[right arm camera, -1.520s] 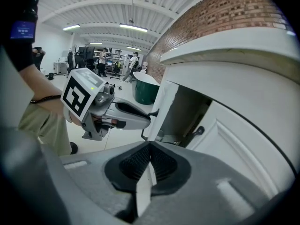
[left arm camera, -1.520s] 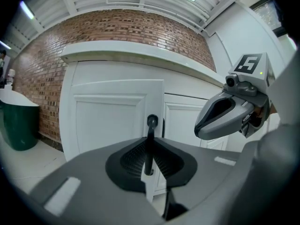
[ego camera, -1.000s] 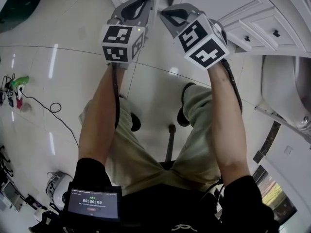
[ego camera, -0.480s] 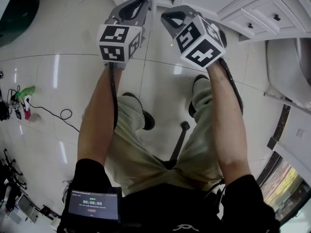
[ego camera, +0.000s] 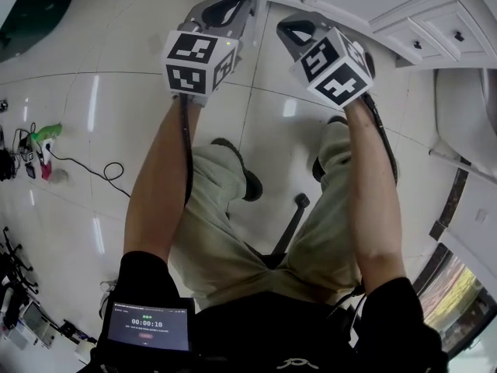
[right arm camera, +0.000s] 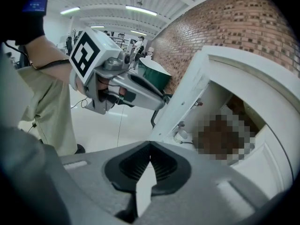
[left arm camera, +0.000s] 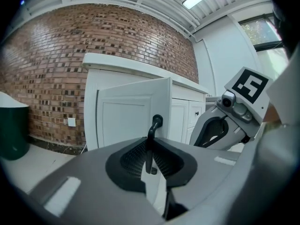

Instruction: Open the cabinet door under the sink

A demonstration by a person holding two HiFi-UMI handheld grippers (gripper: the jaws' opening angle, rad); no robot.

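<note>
The white cabinet door (left arm camera: 126, 116) under the counter stands partly swung out. My left gripper (left arm camera: 149, 156) is shut on its black curved handle (left arm camera: 153, 132), which rises between the pads. In the head view the left gripper (ego camera: 233, 6) is at the top centre, at the door's edge, and the right gripper (ego camera: 293, 29) is just right of it. In the right gripper view the door (right arm camera: 185, 95) is seen from its inner side, with the left gripper (right arm camera: 136, 95) on the handle (right arm camera: 154, 117). My right gripper (right arm camera: 149, 153) is shut with nothing in it, short of the door's edge.
White drawers with small black knobs (ego camera: 435, 37) lie to the right of the door. A green bin (left arm camera: 11, 130) stands by the brick wall. Cables (ego camera: 46, 154) lie on the tiled floor at left. A black stool leg (ego camera: 291, 224) is between the person's legs.
The left gripper has drawn the handle toward the person and the door stands wider. The right gripper moved along beside it. The person's feet have shifted on the floor.
</note>
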